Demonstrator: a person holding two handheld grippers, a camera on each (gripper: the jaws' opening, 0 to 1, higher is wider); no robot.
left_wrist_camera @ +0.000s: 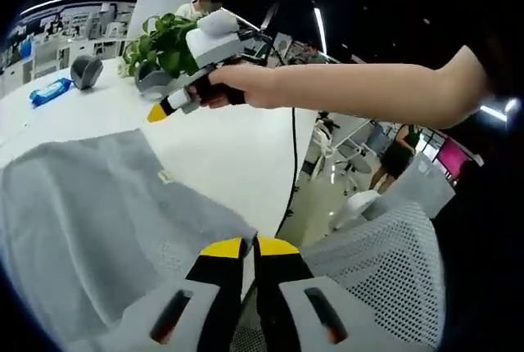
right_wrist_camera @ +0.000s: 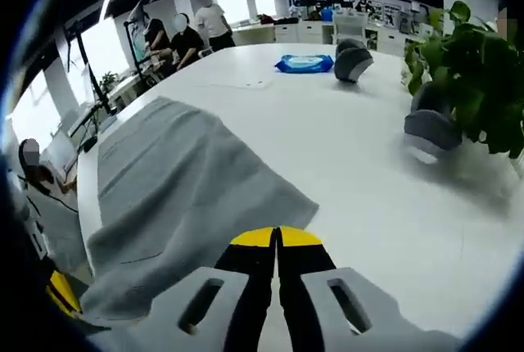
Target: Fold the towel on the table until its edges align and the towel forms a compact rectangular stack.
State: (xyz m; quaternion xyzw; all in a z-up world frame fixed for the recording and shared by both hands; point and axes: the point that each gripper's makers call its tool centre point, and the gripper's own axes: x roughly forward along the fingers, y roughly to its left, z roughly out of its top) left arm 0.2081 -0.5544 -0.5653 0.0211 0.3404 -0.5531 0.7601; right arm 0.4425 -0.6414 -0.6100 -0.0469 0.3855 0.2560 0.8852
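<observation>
A grey towel lies spread on the white table, and its near edge reaches the table's edge. My left gripper has its yellow-tipped jaws together right at the towel's near corner; I cannot tell whether cloth is pinched between them. A hand holds my right gripper above the table beyond the towel. In the right gripper view the towel stretches away to the left, and my right gripper is shut and empty just off the towel's corner. The left gripper's yellow tip peeks in by the towel's near-left edge.
A potted plant in a grey pot stands at the right. A blue wipes pack and a grey round object lie further back. A mesh chair and a black cable sit off the table's edge. People stand behind.
</observation>
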